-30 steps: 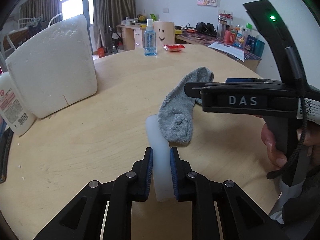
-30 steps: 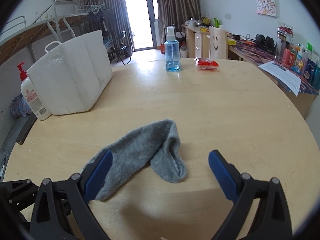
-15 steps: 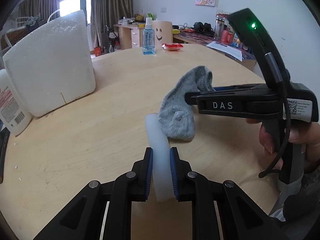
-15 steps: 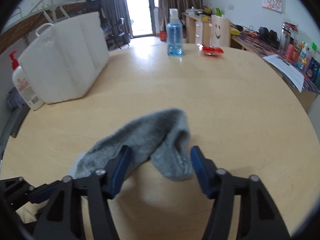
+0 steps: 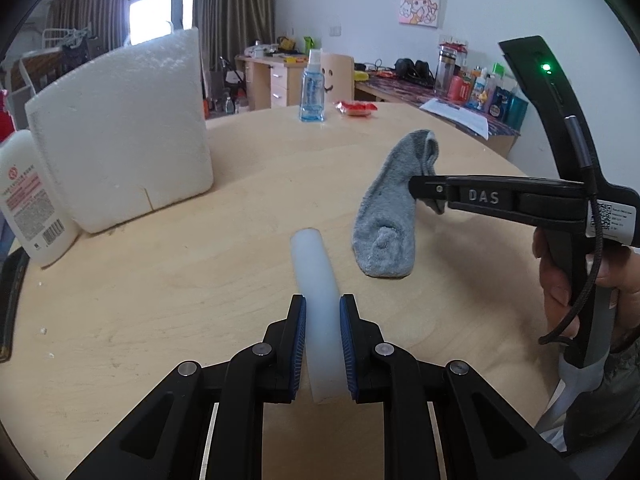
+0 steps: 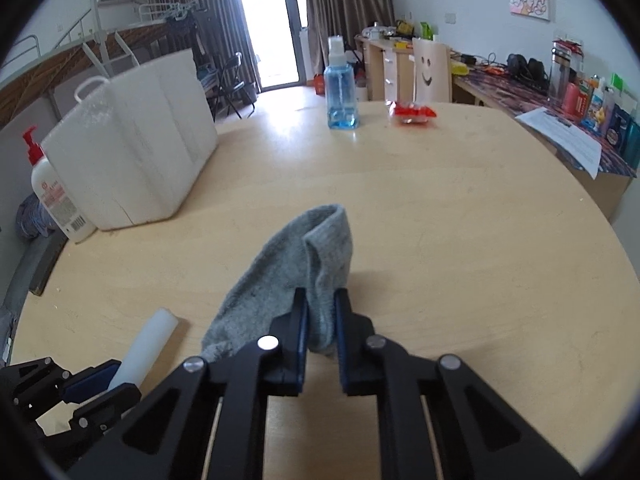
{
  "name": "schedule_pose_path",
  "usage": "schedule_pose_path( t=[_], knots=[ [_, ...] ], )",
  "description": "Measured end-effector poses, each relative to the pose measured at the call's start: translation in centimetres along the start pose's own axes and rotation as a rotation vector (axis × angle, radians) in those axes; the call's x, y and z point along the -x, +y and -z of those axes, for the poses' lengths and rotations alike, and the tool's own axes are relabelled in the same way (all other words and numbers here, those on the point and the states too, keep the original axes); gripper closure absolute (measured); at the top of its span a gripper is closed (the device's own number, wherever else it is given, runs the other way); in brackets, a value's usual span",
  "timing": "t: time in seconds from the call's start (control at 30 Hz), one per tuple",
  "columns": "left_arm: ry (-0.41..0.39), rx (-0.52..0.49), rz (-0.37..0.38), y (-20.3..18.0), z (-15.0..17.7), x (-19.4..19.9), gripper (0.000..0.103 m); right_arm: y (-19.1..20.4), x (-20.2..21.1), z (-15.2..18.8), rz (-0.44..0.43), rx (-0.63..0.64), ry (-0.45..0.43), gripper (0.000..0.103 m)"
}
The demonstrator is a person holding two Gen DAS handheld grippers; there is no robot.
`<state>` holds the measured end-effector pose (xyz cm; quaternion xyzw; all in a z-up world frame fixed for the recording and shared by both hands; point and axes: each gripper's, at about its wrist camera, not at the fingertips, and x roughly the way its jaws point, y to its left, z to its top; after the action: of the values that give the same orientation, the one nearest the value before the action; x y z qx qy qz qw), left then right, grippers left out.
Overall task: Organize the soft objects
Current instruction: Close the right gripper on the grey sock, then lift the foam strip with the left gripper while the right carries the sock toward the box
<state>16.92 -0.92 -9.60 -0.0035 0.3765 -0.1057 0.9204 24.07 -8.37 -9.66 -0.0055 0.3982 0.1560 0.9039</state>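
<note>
A grey sock [image 6: 296,276] of soft, nubbly terry knit is lying folded near the front of the counter [image 6: 460,216], a round top of pale, smooth wood with faint grain. The sock is bending into a loose V: one limb is stretching flat toward the left, the other is being pinched and is rising in a rumpled ridge. The right claw [image 6: 321,322] has just been closing, and its blue ribbed pads are now pressing on that gathered end of the sock from both sides. In the left wrist view the same claw [image 5: 418,188] is showing as a black, matte plastic bar reaching in from the right, with a person's hand [image 5: 560,280] wrapping its handle, and the sock [image 5: 390,216] is hanging from its tip down to the wood.

The left claw [image 5: 323,344] is gripping a white, smooth, rounded foam-like cylinder [image 5: 314,276] that is pointing forward along the counter, its blunt end sitting just beside the sock's lower end; whether they are touching I cannot tell.

On the left a big white box [image 5: 120,140] of grainy, pebbled foam with a hairline crack is standing, and a white plastic lotion bottle [image 6: 56,200] with a red pump is standing just beside it. At the far edge a clear blue spray bottle [image 6: 340,92] and a shiny red packet [image 6: 414,113] are sitting
</note>
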Motion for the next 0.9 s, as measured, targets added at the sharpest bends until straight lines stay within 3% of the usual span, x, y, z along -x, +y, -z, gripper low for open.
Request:
schedule_pose_path(
  t=[0.9],
  knots=[
    [-0.191, -0.010, -0.070, 0.2, -0.6, 7.7, 0.085, 2.7, 9.3, -0.1, -0.047, 0.048, -0.224, 0.087]
  ],
)
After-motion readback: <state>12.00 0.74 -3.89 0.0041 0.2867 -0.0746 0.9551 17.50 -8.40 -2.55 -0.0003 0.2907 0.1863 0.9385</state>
